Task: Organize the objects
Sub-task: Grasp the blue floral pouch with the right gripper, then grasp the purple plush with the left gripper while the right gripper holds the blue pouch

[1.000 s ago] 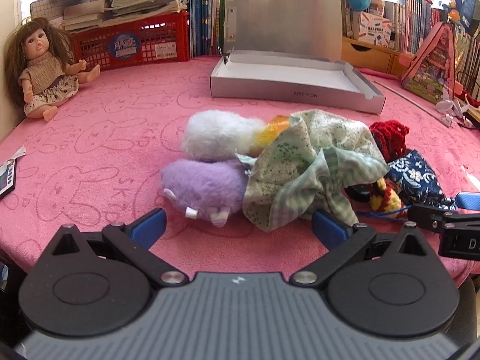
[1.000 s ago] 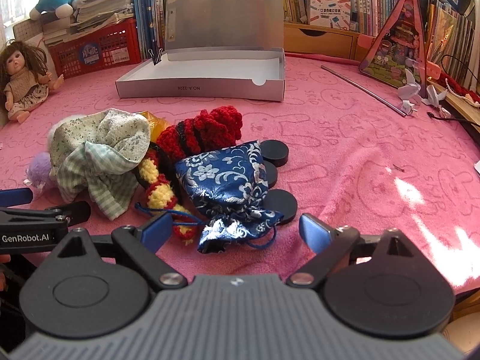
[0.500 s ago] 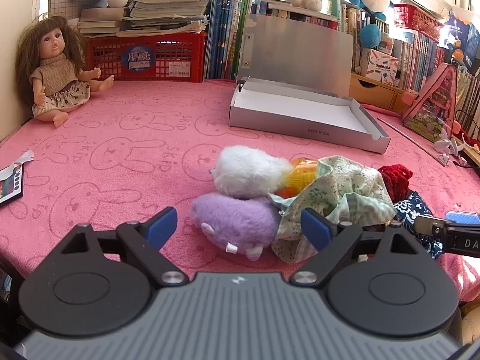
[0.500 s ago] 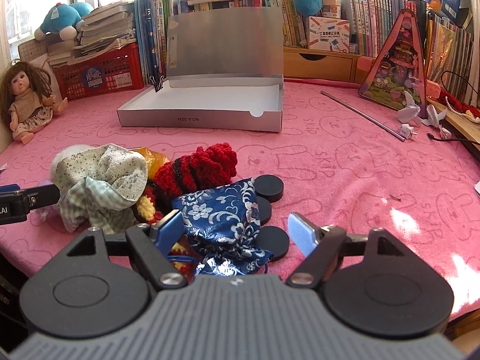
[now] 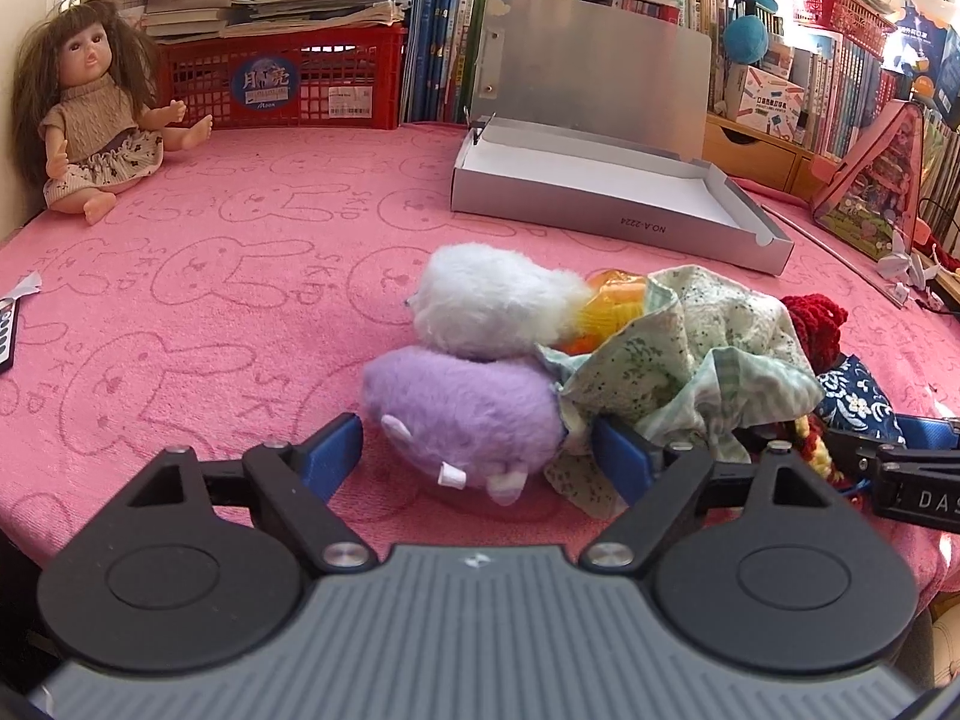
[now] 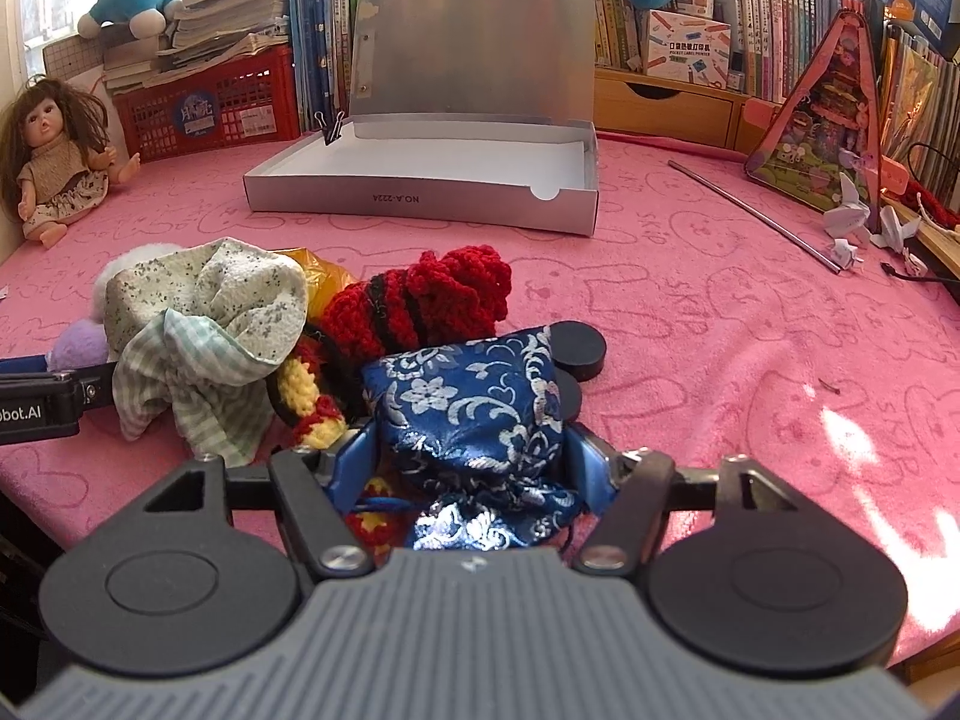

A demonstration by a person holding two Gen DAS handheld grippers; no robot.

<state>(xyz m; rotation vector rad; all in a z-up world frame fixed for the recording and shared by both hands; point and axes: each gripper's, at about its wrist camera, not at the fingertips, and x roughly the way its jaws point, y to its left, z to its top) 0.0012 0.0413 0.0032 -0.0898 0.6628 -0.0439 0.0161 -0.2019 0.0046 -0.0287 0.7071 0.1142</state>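
Right wrist view: right gripper [image 6: 474, 468] has advanced, jaws closing around the blue pouch [image 6: 474, 414], earlier ahead.

Surface [image 5: 240, 252]: pink terry cloth, matt, embossed rabbit outlines
Purple toy [image 5: 462, 408], white toy [image 5: 486, 300]: fluffy plush
Pouch [image 6: 474, 408]: glossy blue brocade, silver flowers
Red bundle [image 6: 432, 300]: chunky crochet yarn
Green cloth [image 6: 210, 324]: thin cotton, crumpled, matt
Box [image 6: 420, 198]: grey card, dull sheen, white inside
Discs [image 6: 579, 348]: smooth matt black
Crate [image 5: 288, 84]: red plastic mesh
Rod [image 6: 756, 216]: shiny metal
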